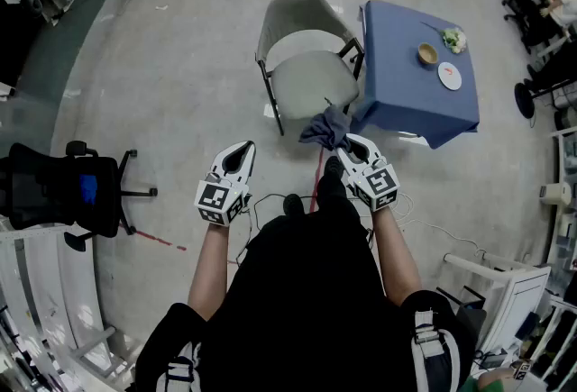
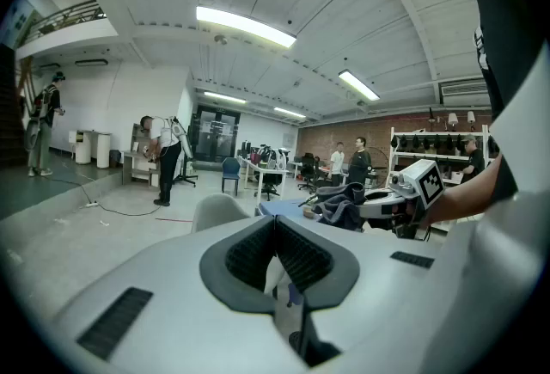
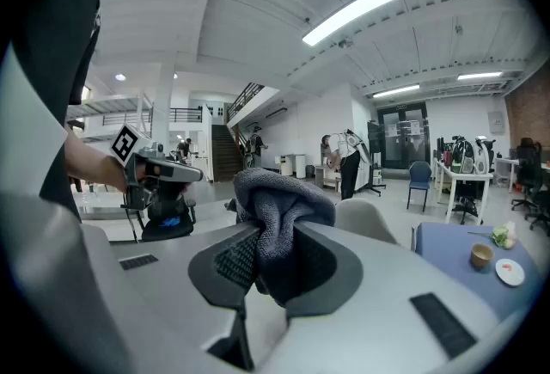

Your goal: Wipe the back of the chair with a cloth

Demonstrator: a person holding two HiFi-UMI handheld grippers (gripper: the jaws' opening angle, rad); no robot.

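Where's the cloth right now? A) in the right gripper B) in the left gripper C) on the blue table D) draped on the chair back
A: in its own view the right gripper is shut on the cloth; the left gripper is shut on nothing.

Grey concrete floor [image 1: 162,66], blue-clothed table [image 1: 406,84] (ceiling strip lights [image 2: 245,27]).

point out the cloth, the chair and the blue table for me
cloth [image 1: 326,129]: head view, on its bunched grey middle
chair [image 1: 296,12]: head view, on the curved backrest
table [image 1: 401,84]: head view, on a bare part of its blue cover
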